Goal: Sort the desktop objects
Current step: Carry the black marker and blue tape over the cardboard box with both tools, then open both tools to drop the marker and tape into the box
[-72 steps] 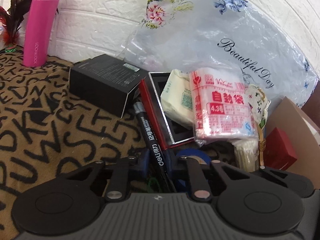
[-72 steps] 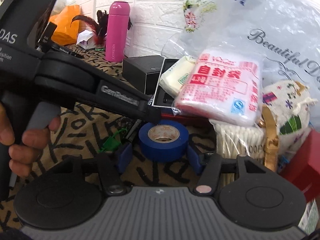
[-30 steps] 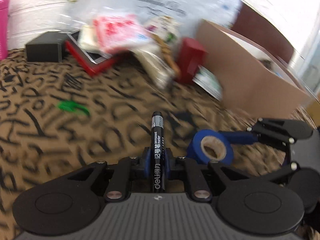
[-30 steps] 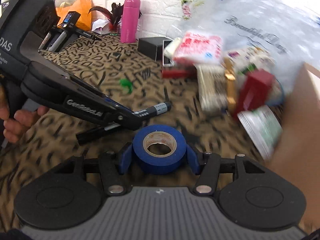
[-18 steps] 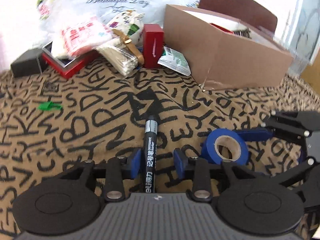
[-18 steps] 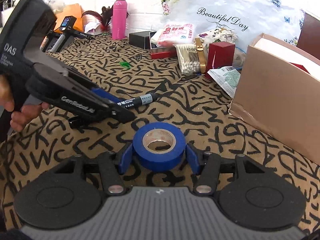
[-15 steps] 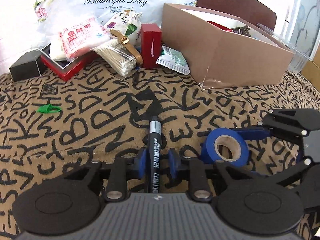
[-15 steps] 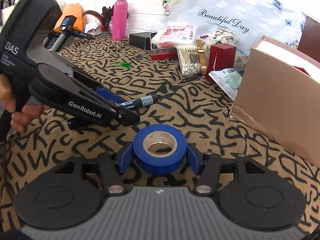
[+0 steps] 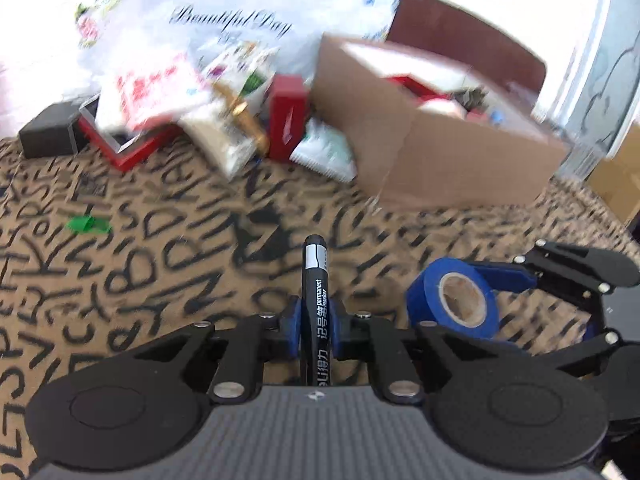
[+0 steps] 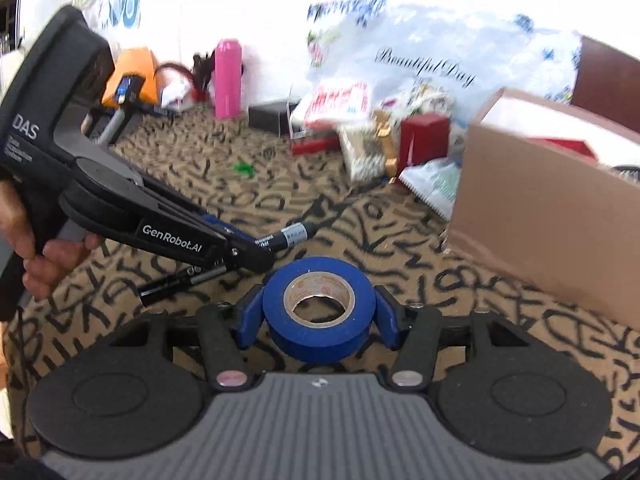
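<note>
The right claw (image 10: 318,318) grips blue tape (image 10: 319,314); the left claw (image 10: 256,246) clamps a marker (image 10: 290,236).

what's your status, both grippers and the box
Left gripper shut on marker. Right gripper shut on blue tape. Cardboard box ahead, path open.

A home desk: letter-print cloth (image 9: 120,280), cardboard box (image 9: 460,160), pink flask (image 10: 228,78), white brick wall (image 10: 260,8).
</note>
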